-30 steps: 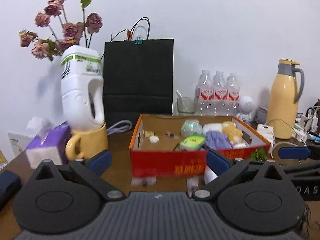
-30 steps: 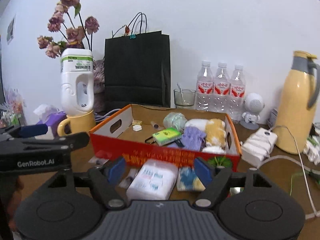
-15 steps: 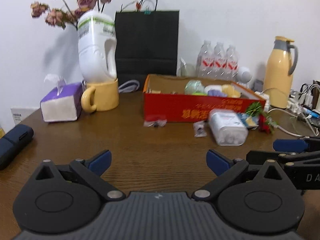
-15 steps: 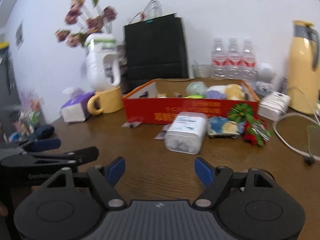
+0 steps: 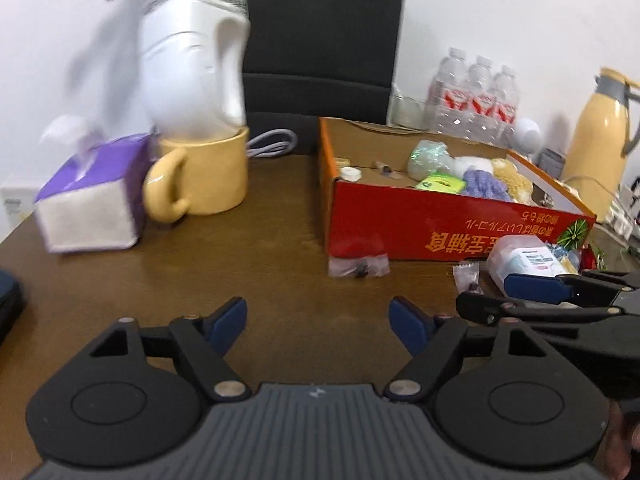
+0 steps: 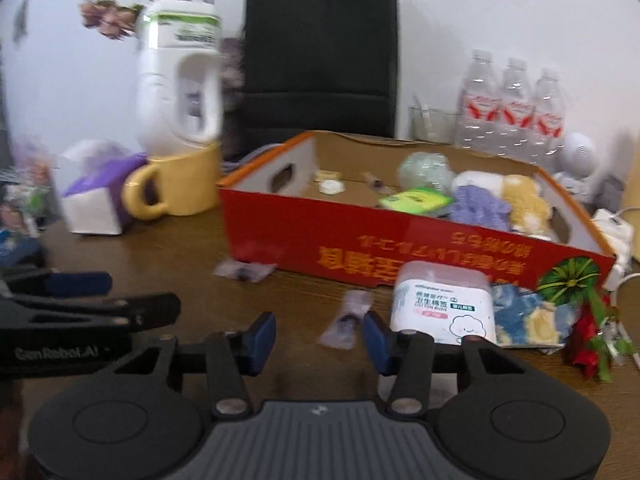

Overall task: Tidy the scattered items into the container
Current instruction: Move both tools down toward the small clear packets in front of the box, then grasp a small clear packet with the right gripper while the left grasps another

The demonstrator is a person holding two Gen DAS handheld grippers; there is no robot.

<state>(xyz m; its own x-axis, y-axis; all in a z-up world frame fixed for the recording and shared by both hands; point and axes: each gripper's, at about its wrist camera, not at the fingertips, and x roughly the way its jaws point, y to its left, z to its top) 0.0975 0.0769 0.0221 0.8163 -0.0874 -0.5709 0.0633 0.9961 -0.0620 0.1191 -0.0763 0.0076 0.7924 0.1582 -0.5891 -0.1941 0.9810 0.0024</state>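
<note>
A red cardboard box (image 5: 440,224) (image 6: 320,232) with several small items inside stands on the brown table. In front of it lie a small clear packet (image 5: 358,266) (image 6: 244,270), a second small packet (image 5: 466,276) (image 6: 346,320), a cotton bud box (image 6: 442,304) (image 5: 520,258), a blue-yellow packet (image 6: 528,320) and a red-green ornament (image 6: 592,340). My left gripper (image 5: 318,320) is open and empty, short of the first packet. My right gripper (image 6: 320,336) is open, its fingers on either side of the second packet, just short of it.
A yellow mug (image 5: 204,178) holding a white jug, a purple tissue box (image 5: 92,196), a black paper bag (image 5: 320,48), water bottles (image 5: 476,96) and a yellow thermos (image 5: 600,140) stand around the box. A dark object (image 5: 8,308) lies at the left table edge.
Both grippers pulled back from over the box, then moved forward and down toward the items in front of it. The right gripper's jaws have narrowed around the second packet.
</note>
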